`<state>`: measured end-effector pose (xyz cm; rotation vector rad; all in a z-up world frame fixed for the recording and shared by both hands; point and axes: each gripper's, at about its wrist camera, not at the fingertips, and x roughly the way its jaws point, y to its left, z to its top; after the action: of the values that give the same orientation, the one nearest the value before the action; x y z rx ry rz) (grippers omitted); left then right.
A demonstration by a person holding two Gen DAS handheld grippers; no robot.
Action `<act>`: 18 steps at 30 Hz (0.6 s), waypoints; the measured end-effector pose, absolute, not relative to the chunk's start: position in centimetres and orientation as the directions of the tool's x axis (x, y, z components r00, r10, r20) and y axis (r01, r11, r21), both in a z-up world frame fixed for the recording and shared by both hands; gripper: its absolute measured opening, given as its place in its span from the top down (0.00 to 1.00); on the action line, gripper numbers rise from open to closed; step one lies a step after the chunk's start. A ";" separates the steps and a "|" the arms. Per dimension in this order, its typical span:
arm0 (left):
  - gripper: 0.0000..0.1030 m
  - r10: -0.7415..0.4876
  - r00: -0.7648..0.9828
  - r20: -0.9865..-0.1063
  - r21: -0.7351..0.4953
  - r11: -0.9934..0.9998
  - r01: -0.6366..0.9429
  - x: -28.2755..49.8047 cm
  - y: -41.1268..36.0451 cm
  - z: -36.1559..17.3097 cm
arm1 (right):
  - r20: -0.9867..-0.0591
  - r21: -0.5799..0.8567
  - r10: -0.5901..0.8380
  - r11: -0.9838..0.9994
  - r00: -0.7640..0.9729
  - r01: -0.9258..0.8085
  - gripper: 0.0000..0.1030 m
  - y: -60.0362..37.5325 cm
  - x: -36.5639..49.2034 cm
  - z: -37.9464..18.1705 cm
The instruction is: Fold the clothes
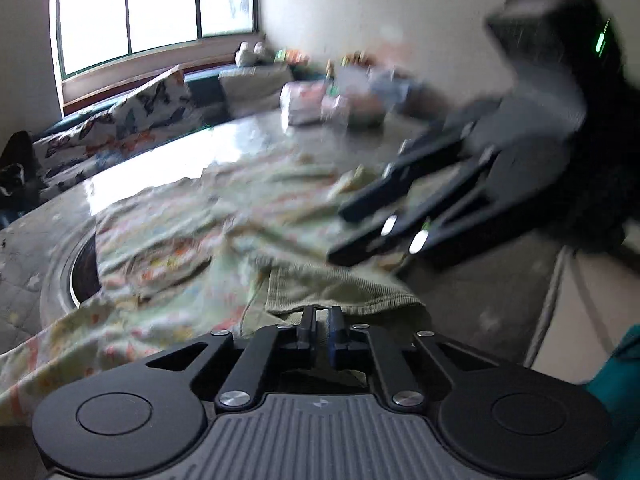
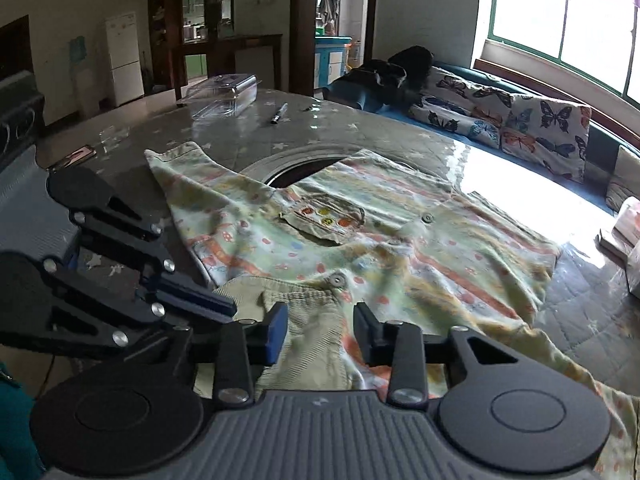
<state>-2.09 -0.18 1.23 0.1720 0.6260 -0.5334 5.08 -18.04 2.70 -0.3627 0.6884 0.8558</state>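
Left gripper [image 1: 320, 322] is clamped narrow on the ribbed collar edge [image 1: 344, 288] of the shirt [image 2: 360, 240] at the table's near edge; right gripper [image 2: 320, 328] straddles the same collar part-open, pads not yet visibly pinching. I'd close the right fully on one layer, then lift both level to carry the near edge toward the far one. Shirt: small, pale green, orange-striped, printed, snap buttons, chest pocket [image 2: 324, 220], lying wrinkled across the grey star-print table [image 2: 360, 128] and over its round centre opening [image 2: 296, 172].

Soft printed cotton shirt [image 2: 360, 232] with ribbed corduroy collar [image 2: 316, 312] lies on a glossy plastic-covered table [image 2: 400, 132].
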 end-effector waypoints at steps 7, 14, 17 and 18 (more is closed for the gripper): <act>0.93 -0.432 0.623 -0.652 -0.059 0.848 0.527 -1.5 0.3 -1.0 | -0.730 -0.015 0.554 0.572 0.400 -0.820 0.71 -16.0 5.6 0.8; 0.92 -0.440 0.626 -0.644 -0.071 0.848 0.525 -1.7 0.6 -1.6 | -0.761 -0.023 0.534 0.546 0.369 -0.837 0.73 -14.5 5.5 -0.8; 0.91 -0.439 0.631 -0.639 -0.065 0.849 0.525 -1.8 0.4 -1.7 | -0.758 -0.055 0.530 0.529 0.380 -0.847 0.73 -14.2 5.0 -0.9; 0.91 -0.440 0.632 -0.638 -0.066 0.849 0.524 -1.8 0.4 -1.7 | -0.756 -0.068 0.530 0.522 0.385 -0.851 0.74 -14.1 4.8 -0.9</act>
<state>-1.85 0.41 -1.73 0.1297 0.6932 -0.5532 4.76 -14.07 -0.88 -0.4941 0.7469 0.9256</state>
